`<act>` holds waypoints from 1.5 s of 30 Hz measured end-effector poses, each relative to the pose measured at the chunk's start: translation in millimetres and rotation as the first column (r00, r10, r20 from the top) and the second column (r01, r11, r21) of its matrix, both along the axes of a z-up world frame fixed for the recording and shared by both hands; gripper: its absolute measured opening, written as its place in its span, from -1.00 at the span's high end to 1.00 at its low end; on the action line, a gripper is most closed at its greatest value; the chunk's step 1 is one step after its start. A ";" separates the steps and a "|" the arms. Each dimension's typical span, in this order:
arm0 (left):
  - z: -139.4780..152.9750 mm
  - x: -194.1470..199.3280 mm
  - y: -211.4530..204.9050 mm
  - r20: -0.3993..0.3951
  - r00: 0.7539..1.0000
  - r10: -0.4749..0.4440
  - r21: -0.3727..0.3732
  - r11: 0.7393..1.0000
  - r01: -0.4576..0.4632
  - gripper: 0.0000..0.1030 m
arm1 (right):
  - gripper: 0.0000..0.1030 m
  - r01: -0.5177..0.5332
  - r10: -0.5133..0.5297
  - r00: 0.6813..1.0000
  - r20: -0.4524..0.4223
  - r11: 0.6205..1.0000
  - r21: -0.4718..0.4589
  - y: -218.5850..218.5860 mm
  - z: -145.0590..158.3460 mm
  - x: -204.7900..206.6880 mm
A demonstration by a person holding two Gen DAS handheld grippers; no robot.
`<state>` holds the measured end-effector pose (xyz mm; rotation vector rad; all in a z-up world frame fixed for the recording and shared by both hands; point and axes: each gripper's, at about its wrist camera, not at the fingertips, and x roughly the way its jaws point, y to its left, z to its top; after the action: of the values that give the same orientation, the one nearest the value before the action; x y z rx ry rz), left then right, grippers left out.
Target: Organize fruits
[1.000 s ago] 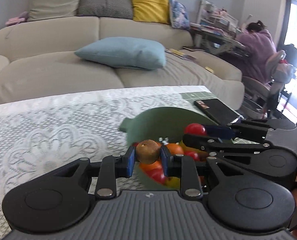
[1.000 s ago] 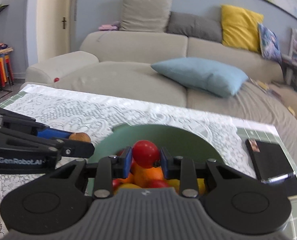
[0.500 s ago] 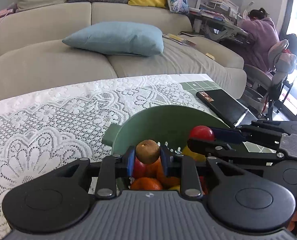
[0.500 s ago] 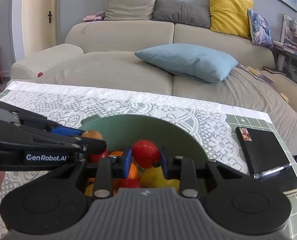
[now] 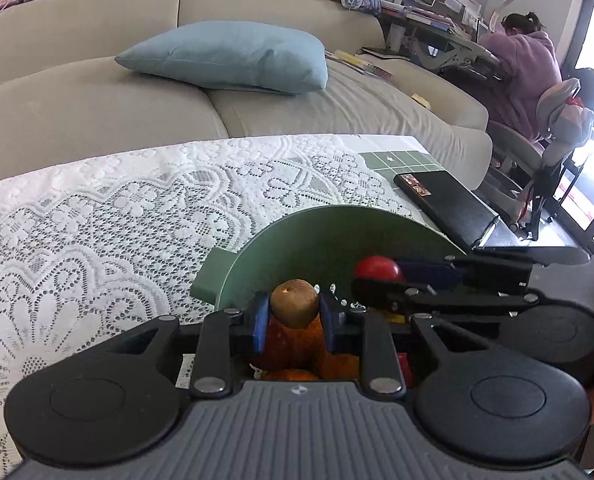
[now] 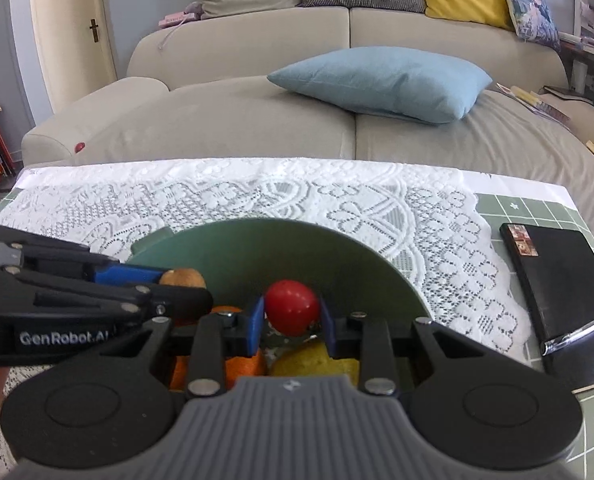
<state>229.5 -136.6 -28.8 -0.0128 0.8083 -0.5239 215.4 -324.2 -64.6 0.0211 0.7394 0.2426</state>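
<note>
Over the green bowl (image 6: 337,256), the left gripper (image 5: 295,314) clamps a kiwi (image 5: 295,309) and the right gripper (image 6: 293,322) a red fruit (image 6: 292,307); released together, either could bounce off the piled fruit and roll out.

Tablecloth (image 6: 377,208): white lace cloth, openwork, rough relief. Bowl (image 6: 297,248): green, matt, smooth, looks plastic. Brown fruit (image 5: 295,304): dull, slightly fuzzy skin. Red fruit (image 6: 292,306): smooth, glossy. Left gripper (image 5: 295,314) & right gripper (image 6: 292,320): black matt plastic, ribbed grey housing, blue pads, metal rivets. Notebook (image 6: 557,288): black, smooth semi-gloss cover. Sofa (image 6: 257,120): beige woven fabric. Cushion (image 6: 381,80): blue cloth, matt.
</note>
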 end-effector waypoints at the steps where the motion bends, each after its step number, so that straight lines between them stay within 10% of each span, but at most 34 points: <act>1: -0.2 0.4 0.0 -0.001 1.000 -0.001 -0.002 1.000 0.001 0.44 | 0.47 0.000 0.000 1.000 -0.004 1.000 0.005 -0.9 -1.2 0.4; 16: 4.0 -3.9 4.5 -0.016 1.000 0.018 -0.045 0.999 -0.019 0.07 | 0.42 0.055 -0.056 0.998 0.027 0.998 0.042 -11.8 5.8 -7.2; 27: 37.2 -43.3 25.9 0.119 0.987 0.111 0.011 0.994 -0.113 -0.05 | -0.03 0.033 -0.022 0.974 0.225 0.999 -0.043 8.1 33.0 -53.2; 36: 64.8 -101.9 45.1 0.326 0.922 0.210 0.123 0.957 -0.262 -0.38 | -0.61 -0.004 0.012 0.939 0.344 1.000 -0.025 35.9 53.1 -96.3; 45: 72.9 -155.6 66.1 0.475 0.824 0.309 0.141 0.898 -0.418 -0.72 | -0.77 -0.016 0.014 0.943 0.334 1.000 0.003 52.7 62.7 -137.9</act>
<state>73.9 -70.5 44.1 0.1673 0.3963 -0.0470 77.5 -271.5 -2.0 -0.0204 0.4006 0.2554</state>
